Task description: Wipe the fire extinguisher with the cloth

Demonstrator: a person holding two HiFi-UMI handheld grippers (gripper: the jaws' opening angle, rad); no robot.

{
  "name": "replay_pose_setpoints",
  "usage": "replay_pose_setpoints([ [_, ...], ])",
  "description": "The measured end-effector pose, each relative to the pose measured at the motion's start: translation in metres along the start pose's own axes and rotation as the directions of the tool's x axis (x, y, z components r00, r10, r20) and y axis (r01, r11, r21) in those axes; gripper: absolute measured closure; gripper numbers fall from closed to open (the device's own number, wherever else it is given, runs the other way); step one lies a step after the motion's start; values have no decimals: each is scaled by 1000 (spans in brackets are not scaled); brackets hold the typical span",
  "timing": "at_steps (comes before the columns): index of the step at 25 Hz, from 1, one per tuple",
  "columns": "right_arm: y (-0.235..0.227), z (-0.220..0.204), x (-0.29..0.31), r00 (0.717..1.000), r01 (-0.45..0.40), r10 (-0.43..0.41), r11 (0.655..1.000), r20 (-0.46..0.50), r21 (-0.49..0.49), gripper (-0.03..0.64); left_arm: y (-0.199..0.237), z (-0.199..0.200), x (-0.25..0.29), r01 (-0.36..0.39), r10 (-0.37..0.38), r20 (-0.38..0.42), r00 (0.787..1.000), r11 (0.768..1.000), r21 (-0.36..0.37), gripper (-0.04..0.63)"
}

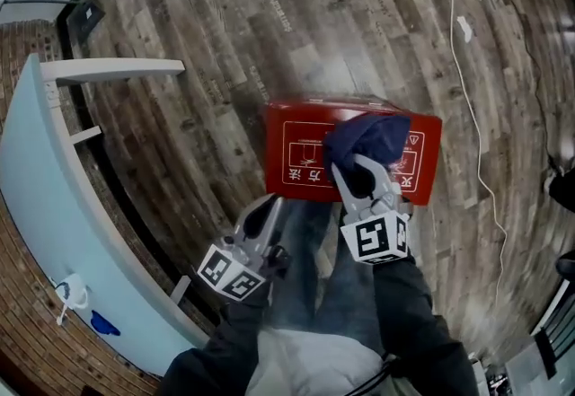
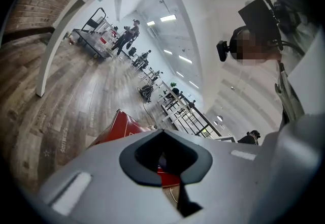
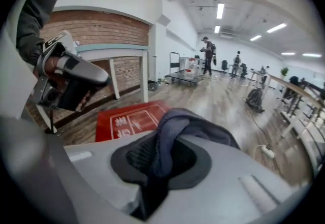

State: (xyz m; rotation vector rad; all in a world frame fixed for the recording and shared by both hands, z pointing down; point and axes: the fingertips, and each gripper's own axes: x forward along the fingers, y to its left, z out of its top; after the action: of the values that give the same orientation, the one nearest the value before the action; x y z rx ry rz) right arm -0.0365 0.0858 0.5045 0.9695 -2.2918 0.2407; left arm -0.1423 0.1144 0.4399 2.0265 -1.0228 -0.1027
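The red fire extinguisher box is lying flat on the plank floor, straight ahead of the person's knees. It is a boxy rectangle with hard edges and a smooth face carrying white framed print that is too small to read. No cylinder or nozzle is showing, only this red casing. A dark blue cloth, soft and bunched into folds, is drooping over the box's near right part and hiding some of the print. The right tongs are pinching that cloth, one fold bulging up out of their grey, dark-padded tips. The left tongs are hanging just short of the box's near edge, pressed together on nothing. A thin white cable is trailing over the worn boards on the right, and a curved pale-blue bench with a brick front is running off the left edge.
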Motion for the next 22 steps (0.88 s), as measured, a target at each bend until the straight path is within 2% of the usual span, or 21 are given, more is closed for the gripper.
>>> replay_pose_setpoints([
  [2, -49, -32, -32, 988, 155, -155, 983, -11, 95, 560, 3, -5, -2, 6, -6, 15, 1000, 1000, -18, 592],
  [3, -73, -52, -49, 974, 224, -217, 960, -61, 166, 560, 5, -5, -3, 13, -13, 23, 1000, 1000, -24, 592],
  [5, -101, -77, -72, 950, 302, -270, 924, -160, 233, 560, 9, -5, -5, 28, -27, 33, 999, 999, -33, 592],
  [6, -104, -80, -76, 944, 313, -275, 921, -182, 232, 560, 10, -5, -7, 34, -32, 39, 999, 999, -38, 592],
  [8, -92, -68, -64, 949, 292, -259, 937, -181, 189, 560, 14, -5, -11, 38, -35, 60, 998, 998, -46, 592],
  [9, -79, -54, -49, 961, 250, -225, 956, -162, 153, 560, 16, -5, -13, 37, -33, 74, 997, 998, -48, 592],
  [11, -35, -19, -10, 986, 109, -100, 992, -130, 63, 560, 23, -8, -14, 32, -27, 96, 995, 998, -53, 592],
  [12, -6, 0, 9, 993, 30, -28, 999, -112, 18, 560, 26, -10, -15, 29, -23, 100, 995, 998, -57, 592],
  [13, 23, 19, 25, 996, -41, 38, 999, -81, -30, 560, 29, -13, -16, 25, -19, 99, 995, 998, -58, 592],
  [15, 77, 43, 42, 987, -158, 154, 976, -38, -149, 560, 34, -18, -20, 13, -7, 90, 996, 998, -60, 592],
  [17, 104, 39, 36, 974, -224, 218, 954, -54, -200, 560, 38, -21, -27, -5, 10, 82, 997, 998, -65, 592],
  [19, 91, 27, 17, 974, -226, 221, 961, -49, -157, 560, 39, -22, -34, -19, 24, 82, 996, 997, -71, 592],
  [20, 71, 19, 5, 981, -193, 190, 974, -36, -119, 560, 40, -21, -35, -20, 26, 86, 996, 997, -72, 592],
  [22, 15, -16, -28, 996, -35, 36, 999, -78, 9, 560, 42, -20, -37, -14, 21, 93, 995, 997, -71, 592],
])
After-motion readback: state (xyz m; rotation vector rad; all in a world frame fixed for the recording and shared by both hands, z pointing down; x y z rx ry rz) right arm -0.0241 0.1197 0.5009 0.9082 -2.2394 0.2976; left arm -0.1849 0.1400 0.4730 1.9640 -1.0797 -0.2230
